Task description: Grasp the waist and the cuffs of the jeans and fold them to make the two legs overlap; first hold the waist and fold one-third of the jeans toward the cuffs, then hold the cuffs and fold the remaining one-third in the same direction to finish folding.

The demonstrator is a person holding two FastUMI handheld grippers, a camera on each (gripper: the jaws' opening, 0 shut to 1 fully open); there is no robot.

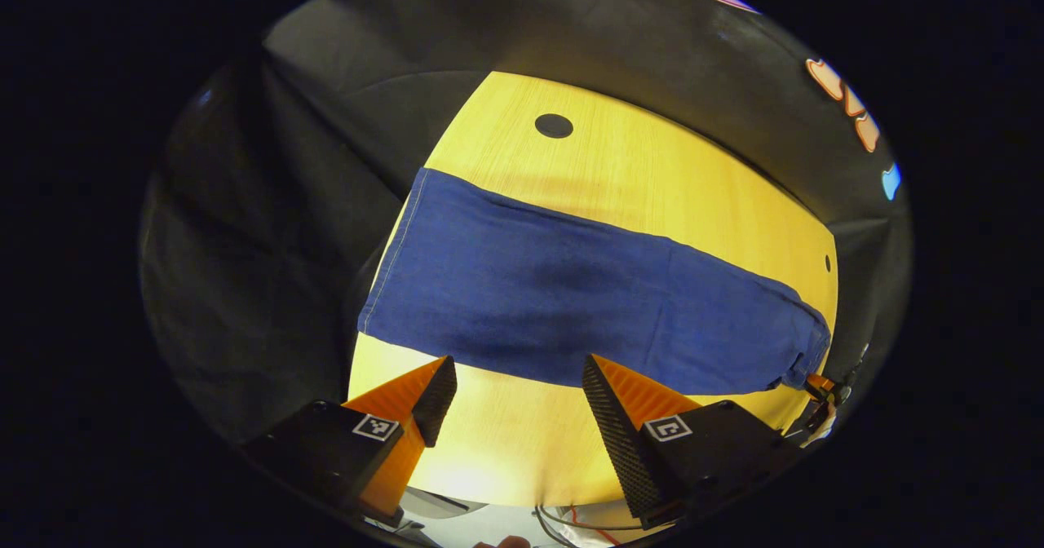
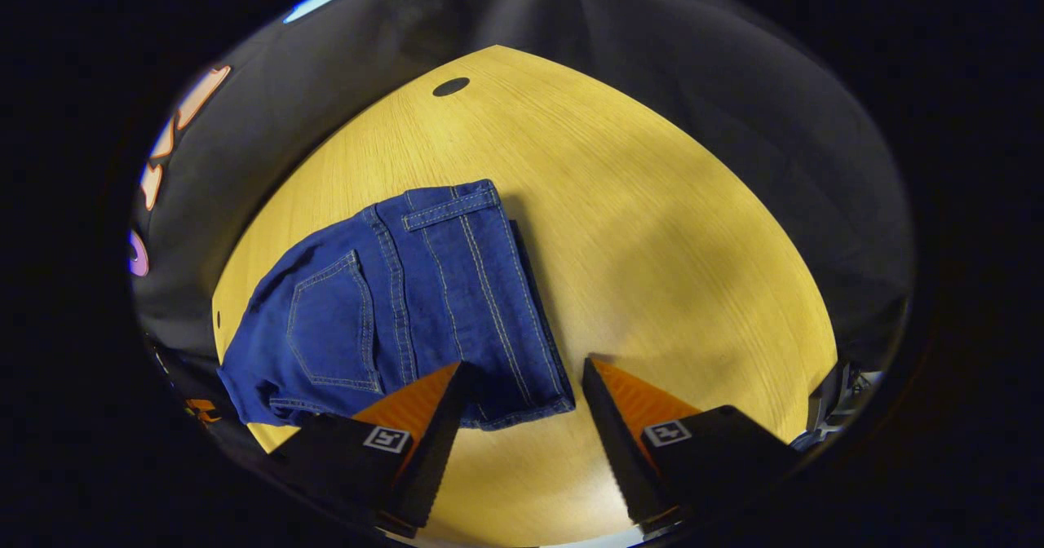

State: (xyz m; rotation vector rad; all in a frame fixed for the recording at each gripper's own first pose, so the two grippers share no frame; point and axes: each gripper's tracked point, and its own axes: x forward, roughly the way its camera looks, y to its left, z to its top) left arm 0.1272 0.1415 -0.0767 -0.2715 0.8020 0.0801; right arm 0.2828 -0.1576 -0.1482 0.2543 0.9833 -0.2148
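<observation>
Both tools are released: the left gripper (image 1: 519, 385) hovers with its fingers spread just short of the near edge of the jeans (image 1: 571, 295), while the right gripper (image 2: 522, 389) hangs open at the waist (image 2: 497, 405), one finger over the denim. The jeans lie flat across the yellow table (image 1: 522, 450), legs apparently already overlapped, dark blue with pale stitching and a back pocket (image 2: 334, 328). Denim is probably soft but weighty and fairly grippy, so pinching the thick waist hem and the cuffs (image 1: 391, 254) should hold best.
</observation>
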